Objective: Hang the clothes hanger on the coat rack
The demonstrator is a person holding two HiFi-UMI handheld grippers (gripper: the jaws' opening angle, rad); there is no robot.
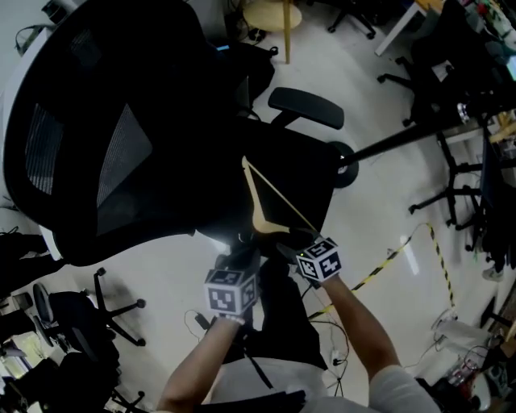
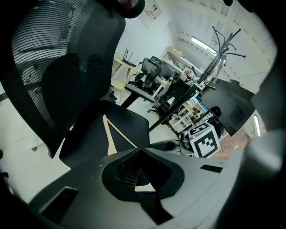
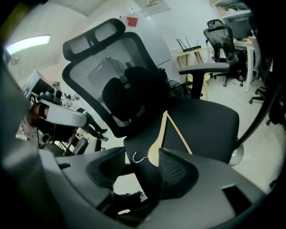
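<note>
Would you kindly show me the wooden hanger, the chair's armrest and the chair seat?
wooden hanger (image 3: 154, 150): right gripper view, on its broad middle near the hook.
armrest (image 1: 306, 107): head view, middle of the pad.
chair seat (image 3: 210, 120): right gripper view, bare cushion beside the hanger.

Black mesh office chair (image 1: 105, 145), round wooden stool (image 1: 272, 14) beyond it, yellow-black striped cable (image 1: 379, 270) on floor (image 1: 363, 73)

- one wooden hanger (image 1: 260, 198) is showing
- one big mesh chair (image 1: 105, 137) is sitting up front
- two tongs: left tongs (image 1: 242, 248), right tongs (image 1: 290, 240)
- one coat rack (image 2: 222, 42) is standing behind
</note>
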